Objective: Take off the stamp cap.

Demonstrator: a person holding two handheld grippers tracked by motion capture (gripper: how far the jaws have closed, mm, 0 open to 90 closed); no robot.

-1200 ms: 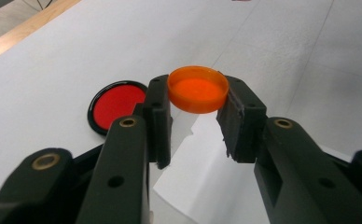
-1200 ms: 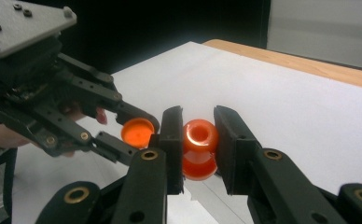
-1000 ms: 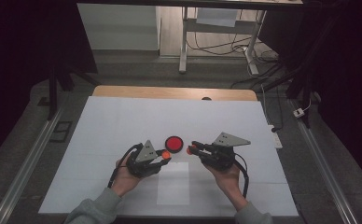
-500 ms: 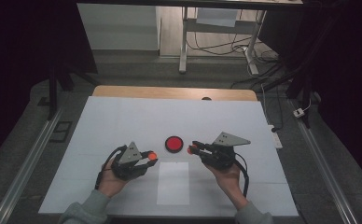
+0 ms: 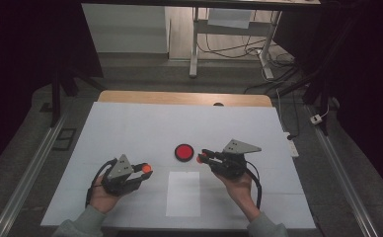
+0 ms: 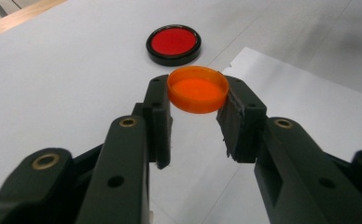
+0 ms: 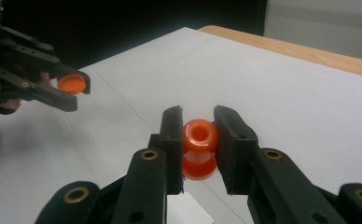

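High view: the left hand-held gripper (image 5: pixel 141 170), clamped on a shallow orange plastic cap (image 5: pixel 146 169), had drifted leftward across the white-covered bench (image 5: pixel 130 128), away from the round red disc in a black rim (image 5: pixel 183 152) it sat beside a second ago. The right hand-held gripper (image 5: pixel 203 156) had not shifted, holding a small orange plastic bottle (image 5: pixel 199 158) just right of the disc. A white paper sheet (image 5: pixel 183 193) lay between the hands. Judged: cap now parted from bottle, so the unscrewing looked done.

Left gripper view: cap (image 6: pixel 198 89) pinched by its rim between the pad tips, open side up, lifted clear of the bench; disc (image 6: pixel 173 44) beyond it.

Right gripper view: jaws closed on the bottle (image 7: pixel 200 147), gripped at its neck, mouth open toward the camera. The cap (image 7: pixel 71 83) sat well apart at upper left.
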